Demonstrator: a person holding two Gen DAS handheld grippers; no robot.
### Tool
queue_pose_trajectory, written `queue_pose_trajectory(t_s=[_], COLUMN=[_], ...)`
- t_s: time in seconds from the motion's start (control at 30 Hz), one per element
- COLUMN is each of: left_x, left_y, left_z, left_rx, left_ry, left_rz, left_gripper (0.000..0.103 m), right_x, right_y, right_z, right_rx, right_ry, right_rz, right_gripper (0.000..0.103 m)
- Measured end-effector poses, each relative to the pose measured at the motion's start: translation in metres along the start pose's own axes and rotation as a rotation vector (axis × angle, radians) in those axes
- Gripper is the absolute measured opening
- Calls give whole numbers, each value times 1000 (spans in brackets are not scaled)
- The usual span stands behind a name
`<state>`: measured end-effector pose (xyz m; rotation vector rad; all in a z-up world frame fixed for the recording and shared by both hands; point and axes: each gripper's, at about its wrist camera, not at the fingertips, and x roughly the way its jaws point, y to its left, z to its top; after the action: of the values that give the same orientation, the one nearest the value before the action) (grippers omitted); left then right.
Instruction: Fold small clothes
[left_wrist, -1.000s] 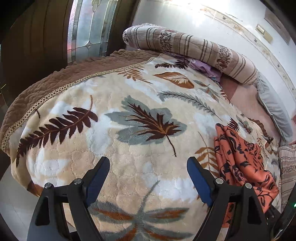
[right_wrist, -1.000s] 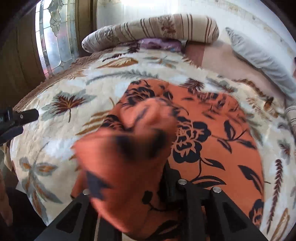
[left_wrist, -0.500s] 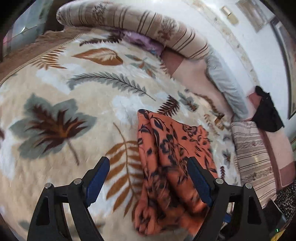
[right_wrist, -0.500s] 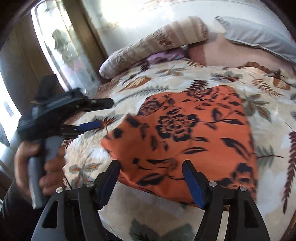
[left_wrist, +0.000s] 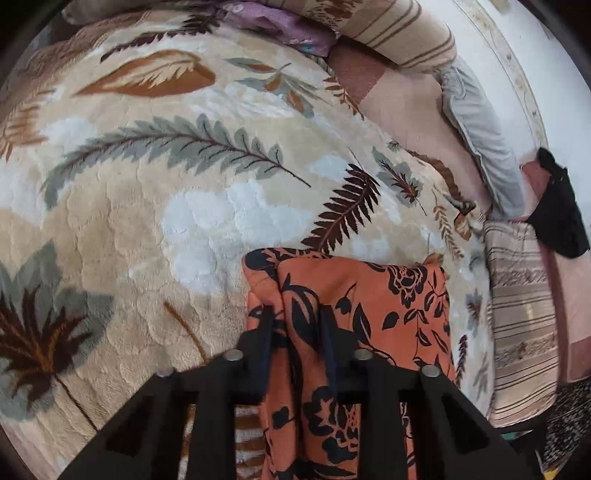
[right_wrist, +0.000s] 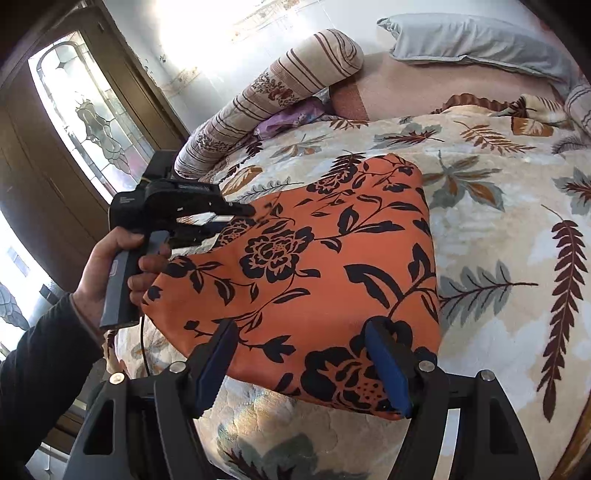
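Observation:
An orange garment with black flowers lies folded on the leaf-patterned blanket. In the left wrist view the garment fills the lower middle. My left gripper is shut on the garment's left edge, with cloth bunched between the fingers; it also shows in the right wrist view, held by a hand at the garment's far left corner. My right gripper is open and empty, its blue pads just above the garment's near edge.
A striped bolster and a purple cloth lie at the head of the bed, with a grey pillow. A striped cushion and a black item sit at the right. A glass-panelled door stands on the left.
My left gripper moved right onto the garment and shut on its edge. My right gripper let go of the cloth a second ago and stays open by the near edge.

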<state>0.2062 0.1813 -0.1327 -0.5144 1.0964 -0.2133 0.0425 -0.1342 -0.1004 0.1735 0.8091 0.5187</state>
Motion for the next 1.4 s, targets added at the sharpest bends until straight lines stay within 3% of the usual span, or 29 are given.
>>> queue_pose_trajectory(t_s=[0.13,0.2,0.3,0.37,0.43,0.57,0.6,0.67,0.7,0.8,0.97,1.07,1.17,1.27,1.4], left_x=[-4,-15,-47,-56,-36,23,22,12,7,-19,-78,-91,-76,-64,-55], left_y=[-17,-34,-75,-91,-77,4,15,24,22,13,-16,-30,-37,-38,-5], left_z=[3,4,-6,-13,-6,1,-1,-1,-1,-6,-58,-94,-110,-116,-134], left_rx=[92,168,367,492,463,219,180,131,135,138,167,163,121,79,-32], left_ry=[-12,-51,-158,-202,-158,-14,-23,-45,-53,-88,-125,-118,-77,-49,-45], left_rz=[9,-25,-132,-152,-124,-13,-63,-101,-83,-53,-75,-76,-68,-28,29], left_gripper=[13,12,12,12,12,15,16,23,32,45,52,52,51,18,14], right_x=[8,9,11,12,14,14,14,14,14,13,-4,-19,-26,-31,-36], right_y=[-9,-10,-9,-7,-4,1,2,3,4,5,-1,-13,-26,-36,-45], right_z=[-5,-7,-9,-12,-14,-15,-15,-15,-15,-14,-8,-10,-13,-16,-19], right_rx=[35,41,40,39,28,19,19,18,19,20,69,138,200,266,300], right_ry=[28,30,33,35,39,49,53,53,53,53,23,-1,-6,-8,-13], right_rz=[15,24,25,21,13,11,15,12,12,17,67,101,106,131,138], right_gripper=[75,75,75,76,76,76,76,77,78,80,80,80,80,80,80])
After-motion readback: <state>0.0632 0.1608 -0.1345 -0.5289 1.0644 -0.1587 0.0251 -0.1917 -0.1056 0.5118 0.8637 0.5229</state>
